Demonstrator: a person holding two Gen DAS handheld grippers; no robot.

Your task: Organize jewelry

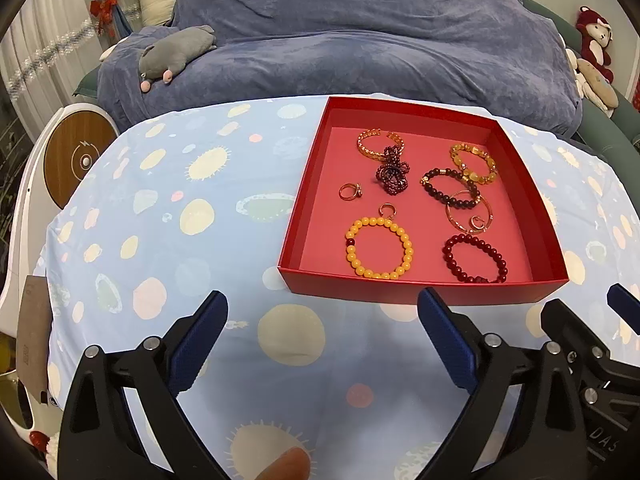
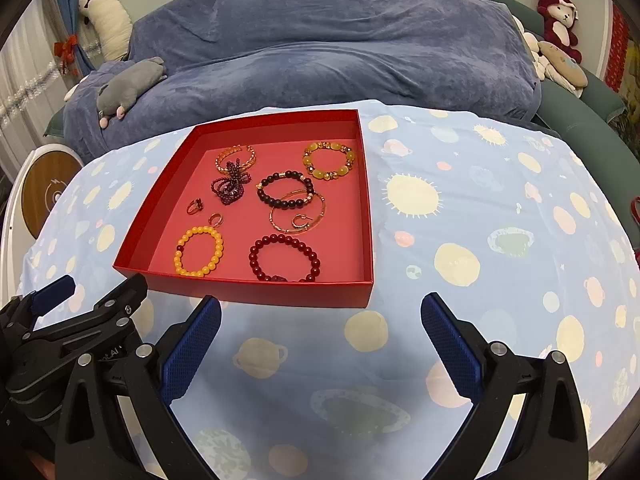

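Observation:
A red shallow box [image 1: 420,292] [image 2: 260,294] sits on the patterned blue cloth and holds the jewelry. Inside lie a yellow bead bracelet [image 1: 378,246] [image 2: 199,251], a dark red bead bracelet [image 1: 474,258] [image 2: 284,258], a black bead bracelet [image 1: 450,188] [image 2: 285,190], an amber bracelet [image 1: 474,162] [image 2: 329,160], a gold chain bracelet [image 1: 378,144] [image 2: 236,156], a purple bead cluster [image 1: 392,176] [image 2: 231,186], thin gold hoops [image 1: 468,210] [image 2: 298,212] and small rings [image 1: 350,191] [image 2: 195,206]. My left gripper [image 1: 322,312] and right gripper [image 2: 320,314] are open and empty, just in front of the box.
A blue blanket-covered sofa [image 1: 340,40] with a grey plush toy [image 1: 172,56] lies behind the table. A round white and wood device [image 1: 72,156] stands at the left. Red and cream plush toys [image 2: 560,28] sit at the far right.

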